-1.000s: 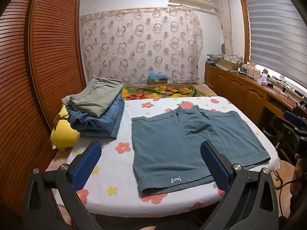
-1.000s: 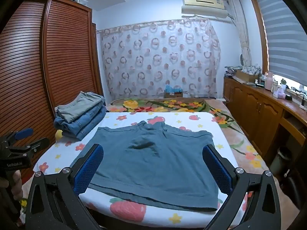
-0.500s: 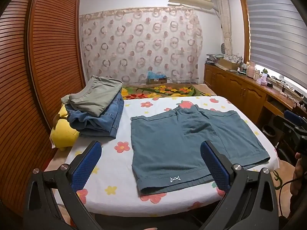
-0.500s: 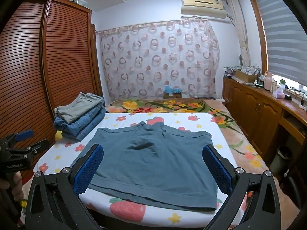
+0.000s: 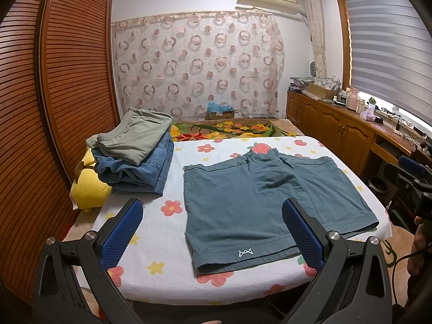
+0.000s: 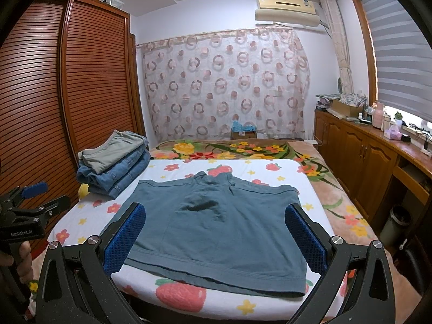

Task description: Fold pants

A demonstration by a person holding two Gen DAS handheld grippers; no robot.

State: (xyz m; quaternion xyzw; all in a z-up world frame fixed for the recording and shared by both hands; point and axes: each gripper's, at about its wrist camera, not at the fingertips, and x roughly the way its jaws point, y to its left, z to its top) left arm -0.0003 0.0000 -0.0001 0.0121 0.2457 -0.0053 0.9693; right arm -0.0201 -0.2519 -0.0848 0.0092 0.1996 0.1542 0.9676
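- Shorts (image 5: 259,205) lie flat on the bed sheet (image 5: 162,229) right in front of you, hems at the near edge, waistband far.
- Stack of folded clothes (image 5: 137,156) sits left of the shorts, apart from them, towards the far left of the sheet.
- Plush toy (image 5: 86,189) is wedged under the stack's left side, next to the wardrobe (image 5: 54,108).
- Floral blanket (image 5: 229,131) lies beyond the sheet; box (image 5: 220,113) behind it, by the curtain (image 5: 199,62).
- Cabinets (image 5: 337,132) run along the right.

I see left gripper (image 5: 212,235) and right gripper (image 6: 216,236) both level, jaws spread wide, gripping nothing.
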